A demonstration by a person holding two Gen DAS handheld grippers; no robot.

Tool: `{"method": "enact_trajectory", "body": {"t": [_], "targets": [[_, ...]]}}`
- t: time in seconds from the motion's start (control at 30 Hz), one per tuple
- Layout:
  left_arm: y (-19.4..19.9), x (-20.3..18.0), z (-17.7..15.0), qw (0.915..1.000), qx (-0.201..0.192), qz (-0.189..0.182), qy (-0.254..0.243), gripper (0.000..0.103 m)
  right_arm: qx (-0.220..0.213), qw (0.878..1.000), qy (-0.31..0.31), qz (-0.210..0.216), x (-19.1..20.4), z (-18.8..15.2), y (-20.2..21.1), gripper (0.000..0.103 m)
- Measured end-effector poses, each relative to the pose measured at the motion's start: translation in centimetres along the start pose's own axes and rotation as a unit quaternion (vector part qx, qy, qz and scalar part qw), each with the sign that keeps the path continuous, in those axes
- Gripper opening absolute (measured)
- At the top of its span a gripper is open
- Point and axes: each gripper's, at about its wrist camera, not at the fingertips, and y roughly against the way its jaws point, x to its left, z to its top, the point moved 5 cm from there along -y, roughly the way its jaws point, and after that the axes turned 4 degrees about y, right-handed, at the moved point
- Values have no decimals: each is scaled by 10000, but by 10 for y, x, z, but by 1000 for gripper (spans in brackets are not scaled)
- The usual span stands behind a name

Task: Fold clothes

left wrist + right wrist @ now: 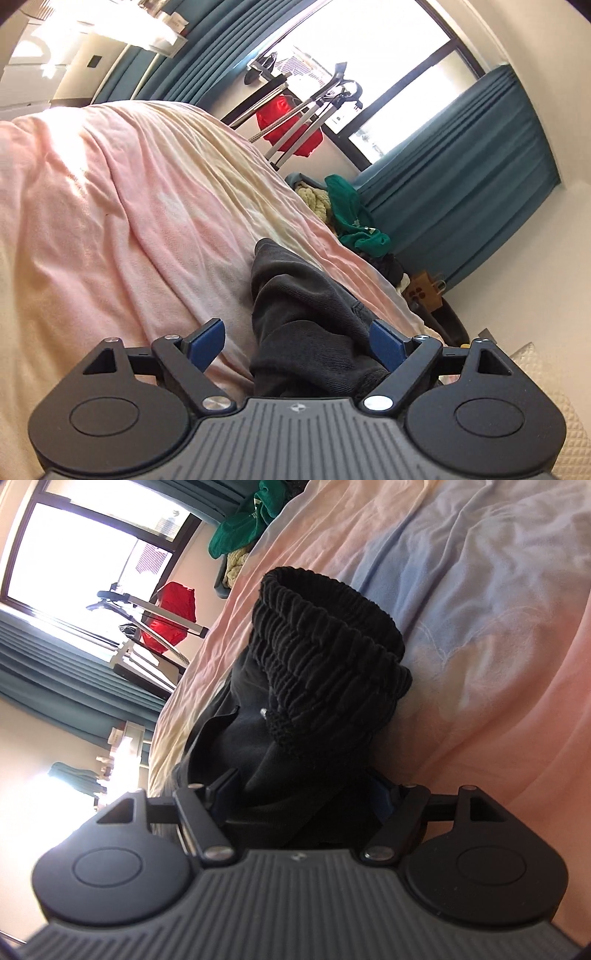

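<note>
A dark grey-black garment (303, 306) lies on the pink bed sheet (129, 206). In the left wrist view my left gripper (297, 341) is open, its blue pads (208, 339) wide apart, with the garment's fabric lying between them. In the right wrist view the same black garment (325, 664) shows its ribbed elastic waistband (332, 638) bunched up. My right gripper (303, 797) stands wide apart around a thick bundle of this fabric, which hides most of the pads.
A pile of clothes with a green garment (354, 218) sits past the bed's far edge. A drying rack with a red garment (288, 125) stands by the window. Teal curtains (461, 177) hang beside it. A brown paper bag (424, 291) is on the floor.
</note>
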Motion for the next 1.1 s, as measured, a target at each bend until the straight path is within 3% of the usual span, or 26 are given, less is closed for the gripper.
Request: {"method": "enact_trajectory", "body": {"t": [0.13,0.33,0.4,0.5,0.73,1.1], "targets": [[-9,12,2,9989,176,-115,424,87,25,9999,97,75,5,-1,-8,83],[-21,25,-1,9923,438,-413,1087,89,-131,9966,278,764,32,0,7,84],[-25,30,-2,9907,486,-413,1202,90,-309,9923,352,1149,43,3,16,84],[-32,38,-4,9887,556,-350,1345,92,-432,9897,296,1331,45,7,17,84],[-41,51,-6,9837,586,-535,1615,94,-186,9984,-225,486,12,5,-14,83],[-51,45,-13,9871,609,-734,1288,96,-310,9956,-102,879,24,4,-1,86]]}}
